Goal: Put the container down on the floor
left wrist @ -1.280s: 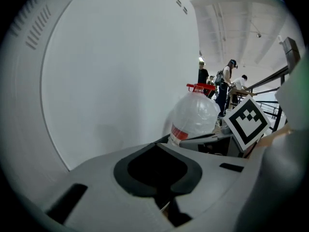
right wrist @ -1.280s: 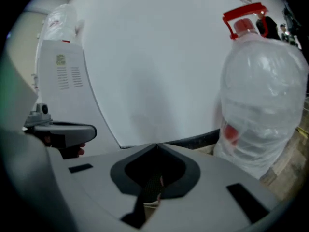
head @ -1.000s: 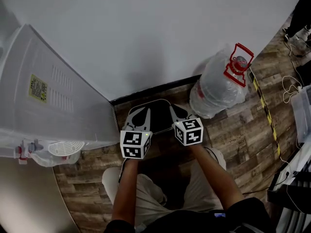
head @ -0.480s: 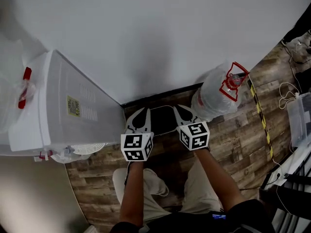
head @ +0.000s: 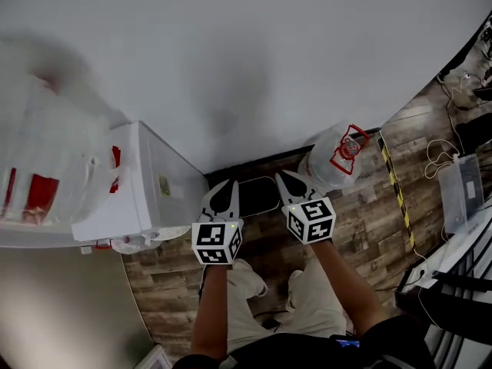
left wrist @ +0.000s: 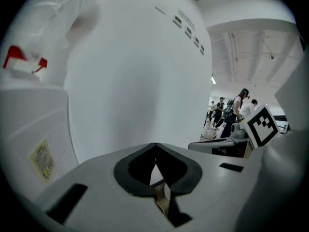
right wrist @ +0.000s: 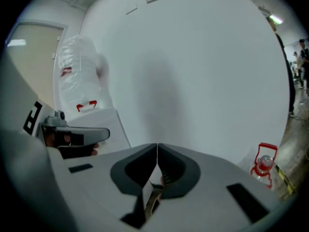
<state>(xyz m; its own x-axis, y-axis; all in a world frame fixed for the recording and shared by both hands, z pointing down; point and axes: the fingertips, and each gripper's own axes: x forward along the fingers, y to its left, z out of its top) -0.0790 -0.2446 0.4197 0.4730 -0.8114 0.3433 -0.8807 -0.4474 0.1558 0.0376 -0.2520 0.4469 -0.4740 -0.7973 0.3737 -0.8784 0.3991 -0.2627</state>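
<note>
In the head view the left gripper (head: 227, 184) and the right gripper (head: 284, 177) are held side by side, each with its fingers pinched together on nothing. Only this view shows the black container (head: 257, 196). It appears between the two sets of fingers and well below them, lying flat on the wood-plank floor (head: 369, 221) at the foot of the smooth white wall (head: 246, 52). It is a dark rounded rectangle with a thin pale rim, and its long axis runs from one gripper's fingers toward the other's, along the wall. Right of the right fingers stands a clear plastic water jug (head: 332, 160) with a red handle. Left of the left fingers is a boxy white dispenser (head: 150, 183) carrying a blurred, plastic-wrapped bottle (head: 46, 152). The left gripper view shows its black-edged tips touching, bare wall ahead of them, a yellow label (left wrist: 42, 159) on the dispenser to their left, and distant people (left wrist: 236, 105) to their right. The right gripper view shows its tips closed too, with the jug low to their right and the left gripper off to their left.
</note>
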